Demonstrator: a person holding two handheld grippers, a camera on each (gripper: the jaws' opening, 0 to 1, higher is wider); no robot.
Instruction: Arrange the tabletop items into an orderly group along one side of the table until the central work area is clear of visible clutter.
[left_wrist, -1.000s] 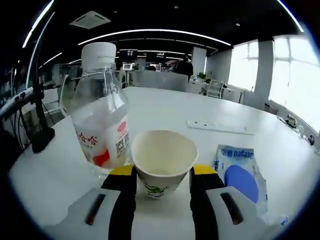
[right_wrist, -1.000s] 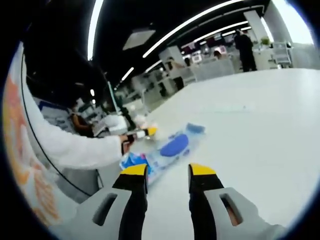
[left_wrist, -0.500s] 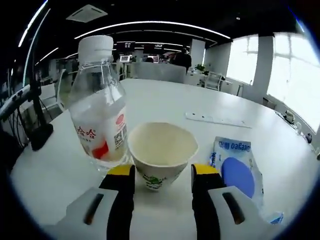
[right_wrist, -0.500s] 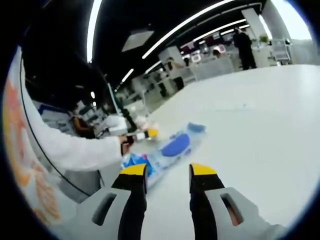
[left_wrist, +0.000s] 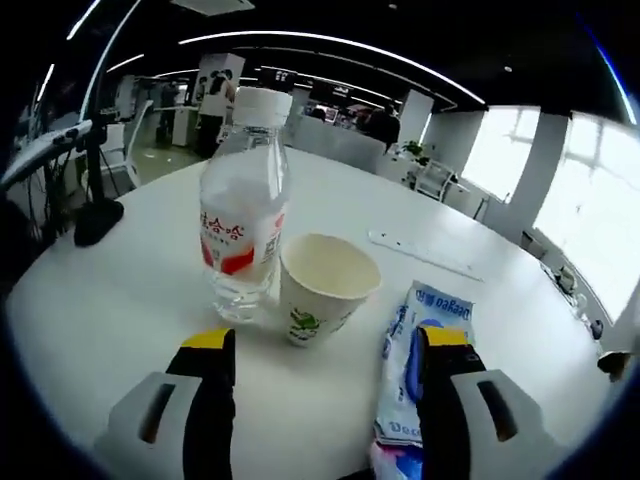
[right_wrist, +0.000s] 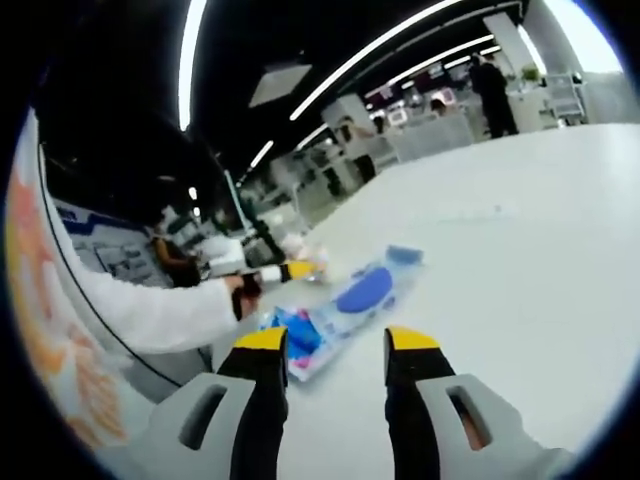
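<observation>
A paper cup (left_wrist: 325, 290) stands upright on the white table (left_wrist: 120, 300), just right of a clear water bottle (left_wrist: 243, 235) with a white cap and red label. A blue and white packet (left_wrist: 420, 370) lies flat to the cup's right, partly under my right jaw. My left gripper (left_wrist: 328, 340) is open, its jaws spread wide a little short of the cup, holding nothing. In the right gripper view, the packet (right_wrist: 350, 300) lies ahead of my right gripper (right_wrist: 337, 340), which is open and empty. The left gripper (right_wrist: 300, 270) and a white sleeve (right_wrist: 150, 310) come in from the left there.
A white power strip (left_wrist: 425, 255) lies further back on the table. A black stand base (left_wrist: 95, 215) sits at the left edge. Office desks and people are far behind. Broad bare tabletop (right_wrist: 520, 230) stretches to the right.
My left gripper has opened wider and drawn back from the cup, which now stands free beside the bottle. The right gripper has hardly moved.
</observation>
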